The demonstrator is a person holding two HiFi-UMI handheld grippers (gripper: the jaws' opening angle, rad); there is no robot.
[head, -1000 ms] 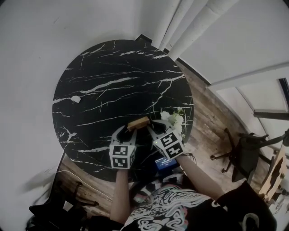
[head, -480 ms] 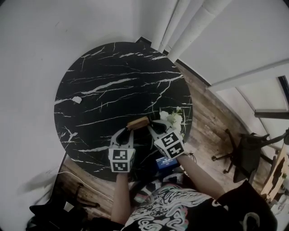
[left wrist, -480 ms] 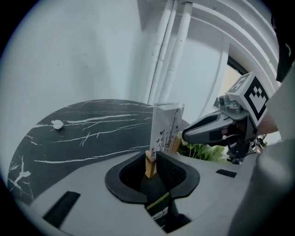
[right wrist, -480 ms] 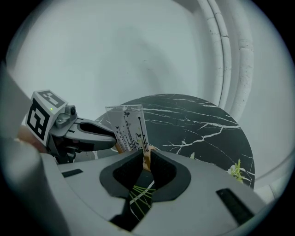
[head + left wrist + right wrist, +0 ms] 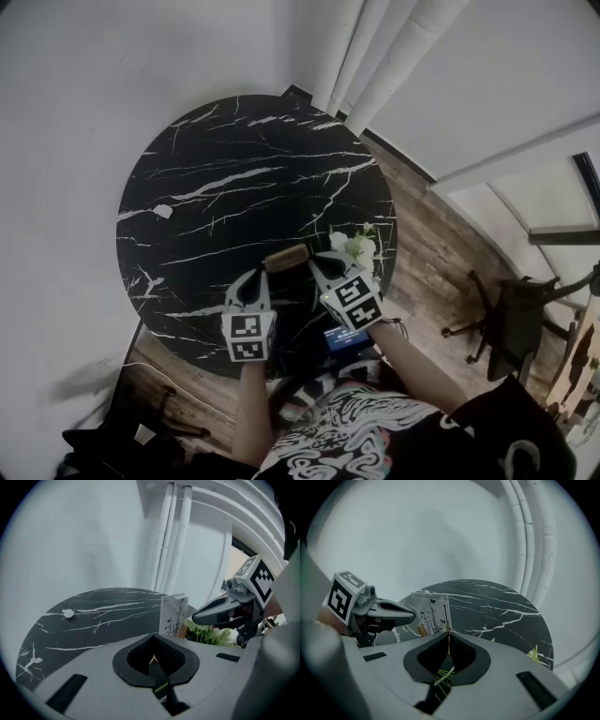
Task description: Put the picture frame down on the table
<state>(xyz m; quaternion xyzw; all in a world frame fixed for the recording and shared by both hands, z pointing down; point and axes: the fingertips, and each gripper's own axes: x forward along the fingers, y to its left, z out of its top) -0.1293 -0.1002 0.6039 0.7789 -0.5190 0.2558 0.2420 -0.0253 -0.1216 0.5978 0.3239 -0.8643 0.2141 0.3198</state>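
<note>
The picture frame (image 5: 287, 256) is a clear pane with black drawings on a wooden base. It stands upright near the front edge of the round black marble table (image 5: 234, 169). My right gripper (image 5: 448, 635) is shut on the pane's side edge (image 5: 432, 613). Whether the base rests on the tabletop I cannot tell. My left gripper (image 5: 153, 659) sits just left of the frame (image 5: 174, 616), apart from it. Its jaws have just been closing and are now shut with nothing between them. In the head view the left gripper (image 5: 255, 276) and the right gripper (image 5: 315, 263) flank the frame.
A small plant with white flowers (image 5: 354, 247) stands at the table's right edge, right beside the right gripper. A white scrap (image 5: 163, 212) lies at the table's left. Behind the table are white wall pipes (image 5: 375, 56). On the wood floor to the right stands a chair (image 5: 511, 319).
The left gripper's jaws went from wide open to shut, and it rose slightly, away from the frame. The right gripper and the frame stayed where they were.
</note>
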